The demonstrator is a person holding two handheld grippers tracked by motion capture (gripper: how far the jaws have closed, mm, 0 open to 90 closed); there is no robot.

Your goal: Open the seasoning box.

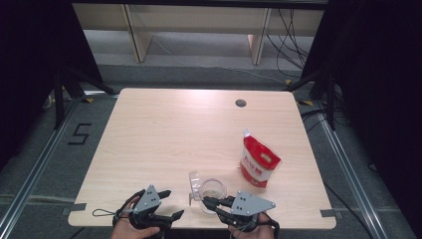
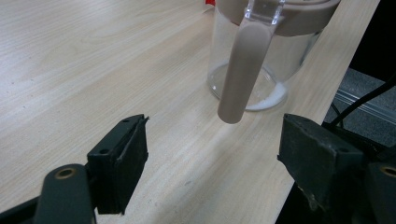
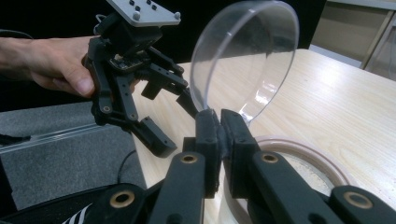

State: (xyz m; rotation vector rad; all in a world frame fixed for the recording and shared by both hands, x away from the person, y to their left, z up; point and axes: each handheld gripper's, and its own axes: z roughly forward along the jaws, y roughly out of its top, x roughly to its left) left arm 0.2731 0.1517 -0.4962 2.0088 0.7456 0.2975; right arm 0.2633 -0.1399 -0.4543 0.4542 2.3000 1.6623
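**Clear jar with flip lid, near edge of surface**

Surface [image 1: 164, 134]: pale wood-grain top, bare across most of its area, with a small round port near the far edge.

Pouch [image 1: 259, 164]: red and white, spouted, standing slightly tilted to the right of the jar and apart from it. Likely soft and squashy.

Jar [image 1: 213, 191]: clear, round, upright, close to the near edge between the two grippers. Its long axis runs vertical and the mouth faces up. A tan rim rings the mouth [image 3: 308, 154], and a little white powder lies on the bottom [image 2: 268, 98]. A tan bar-shaped handle [image 2: 240, 74] hangs down the side. The wall looks rigid, smooth and light, so probably slippery and easy to tip; the handle or the rim seems the surest hold.

Lid [image 3: 245, 56]: clear dome, swung open and standing on edge above the rim, its hollow side toward the jar. Thin and stiff by appearance; best taken at its lower edge, as now.

Right gripper [image 3: 219, 128]: jaws nearly together, pinching the lid's lower edge.

Left gripper [image 2: 212, 154]: jaws wide apart, holding nothing, aimed at the handle and short of it.
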